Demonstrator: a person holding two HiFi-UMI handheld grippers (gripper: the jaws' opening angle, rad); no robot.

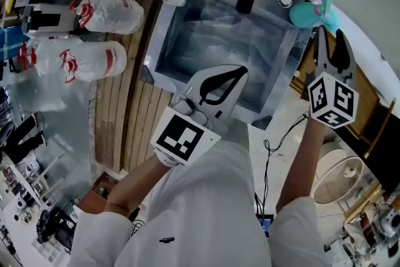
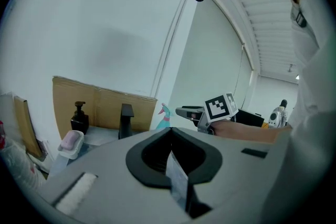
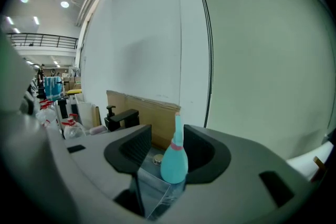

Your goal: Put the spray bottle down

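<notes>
Your white sleeves [image 1: 206,203] fill the foreground of the head view, each forearm reaching forward with its tool tipped gently below level. Your left tool [image 1: 240,70] hangs over the sink [image 1: 164,40], its jaws closed together on nothing. Your right tool [image 1: 329,32] has its jaws spread wide, and the pads look clear of the spray bottle [image 1: 304,14], so the bottle reads as released. It stands upright on the sink's far right corner, beside the wall, with its long axis vertical and its nozzle uppermost. In the right gripper view the bottle [image 3: 175,161] lies straight ahead along the tool's line, framed in the gap between the jaws, closer to the right-hand one. Your right hand is much the nearer. The set-down looks complete, and a straight pull-back should clear the bottle without nudging it.
</notes>
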